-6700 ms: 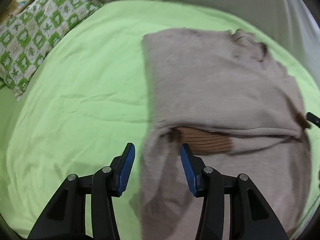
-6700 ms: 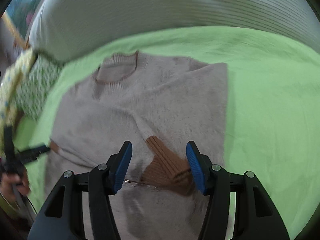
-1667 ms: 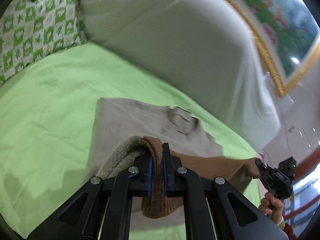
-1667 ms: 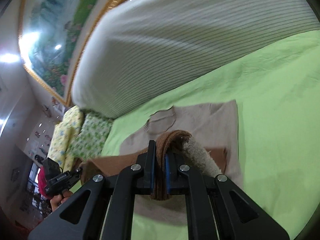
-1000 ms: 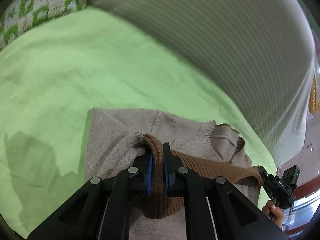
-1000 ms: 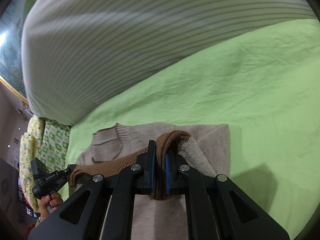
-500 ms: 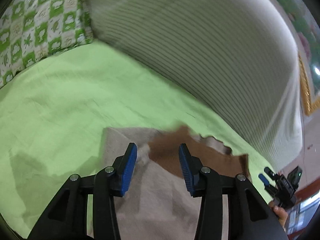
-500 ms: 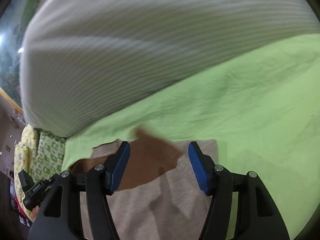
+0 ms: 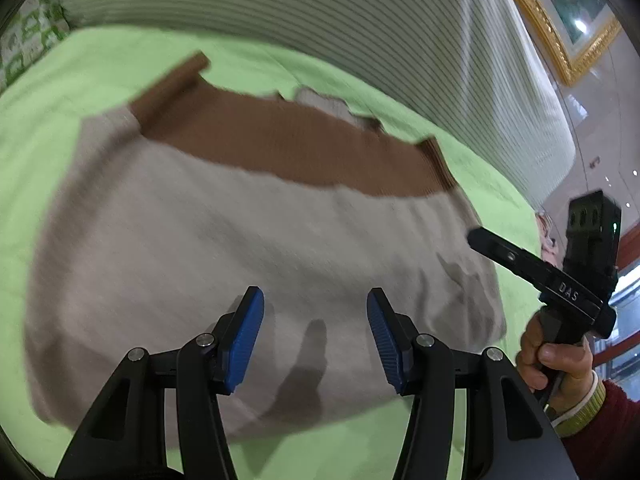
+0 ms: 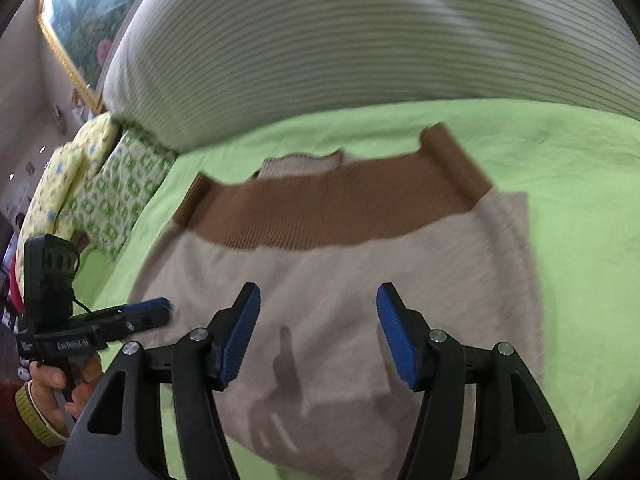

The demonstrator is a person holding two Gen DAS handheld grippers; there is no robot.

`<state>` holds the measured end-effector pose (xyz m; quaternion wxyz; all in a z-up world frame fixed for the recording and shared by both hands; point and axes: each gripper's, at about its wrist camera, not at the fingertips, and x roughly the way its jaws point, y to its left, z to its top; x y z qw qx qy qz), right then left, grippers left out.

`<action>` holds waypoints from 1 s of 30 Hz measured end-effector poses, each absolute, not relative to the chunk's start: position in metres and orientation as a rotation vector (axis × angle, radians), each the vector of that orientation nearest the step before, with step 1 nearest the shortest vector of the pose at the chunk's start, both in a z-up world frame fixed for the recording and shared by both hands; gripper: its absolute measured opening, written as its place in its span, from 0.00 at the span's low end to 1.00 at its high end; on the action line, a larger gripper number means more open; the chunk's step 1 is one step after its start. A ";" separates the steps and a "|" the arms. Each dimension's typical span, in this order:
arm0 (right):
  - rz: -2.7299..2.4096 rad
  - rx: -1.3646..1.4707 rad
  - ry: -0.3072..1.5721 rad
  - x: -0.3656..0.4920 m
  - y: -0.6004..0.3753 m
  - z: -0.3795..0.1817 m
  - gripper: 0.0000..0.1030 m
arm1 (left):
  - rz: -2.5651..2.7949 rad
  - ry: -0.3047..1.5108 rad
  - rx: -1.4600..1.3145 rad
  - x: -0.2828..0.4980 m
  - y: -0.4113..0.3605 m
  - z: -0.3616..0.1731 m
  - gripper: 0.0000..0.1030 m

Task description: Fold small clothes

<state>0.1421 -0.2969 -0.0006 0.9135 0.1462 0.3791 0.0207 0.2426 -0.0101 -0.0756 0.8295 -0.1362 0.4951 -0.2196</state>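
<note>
A beige knit sweater [image 9: 240, 220] [image 10: 340, 280] lies folded in half on the green bed sheet [image 9: 60, 80]. Its brown ribbed hem band [image 9: 288, 140] [image 10: 328, 208] lies across the far end, with the neckline [image 10: 300, 162] peeking out beyond it. My left gripper [image 9: 315, 296] hovers over the near part of the sweater; its jaws are opening and nothing is between them. Over the same fold my right gripper [image 10: 318, 290] stands open and empty. Each wrist view also shows the other gripper at the sweater's side edge, held in a hand [image 9: 556, 356] [image 10: 60, 384].
A big striped grey-white cushion [image 9: 320, 12] [image 10: 360, 40] runs along the far side of the bed. A green-patterned pillow [image 10: 116, 192] and a yellow one [image 10: 60, 168] lie at the left end. A gilt-framed painting [image 10: 80, 12] hangs behind.
Both grippers let go of the brown hem, opened, and drew back toward the near side. The hem now lies flat over the neckline end.
</note>
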 end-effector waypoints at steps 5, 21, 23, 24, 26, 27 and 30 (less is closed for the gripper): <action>0.114 0.271 0.791 0.143 -0.282 -0.008 0.60 | -0.512 1.045 -0.234 0.229 -0.032 -0.083 0.53; 0.165 0.176 0.906 0.206 -0.267 -0.040 0.58 | -0.577 0.996 -0.332 0.290 -0.009 -0.079 0.55; 0.142 0.164 0.905 0.212 -0.270 -0.041 0.58 | -0.550 1.018 -0.306 0.301 -0.011 -0.082 0.54; 0.124 0.146 0.919 0.216 -0.270 -0.045 0.58 | -0.531 1.024 -0.287 0.309 -0.012 -0.086 0.54; 0.110 0.130 0.925 0.224 -0.273 -0.049 0.57 | -0.505 1.023 -0.265 0.323 -0.014 -0.093 0.54; 0.097 0.110 0.924 0.227 -0.274 -0.051 0.57 | -0.494 1.025 -0.256 0.330 -0.016 -0.093 0.50; 0.032 0.006 0.895 0.235 -0.277 -0.050 0.57 | -0.421 1.022 -0.206 0.349 -0.009 -0.097 0.45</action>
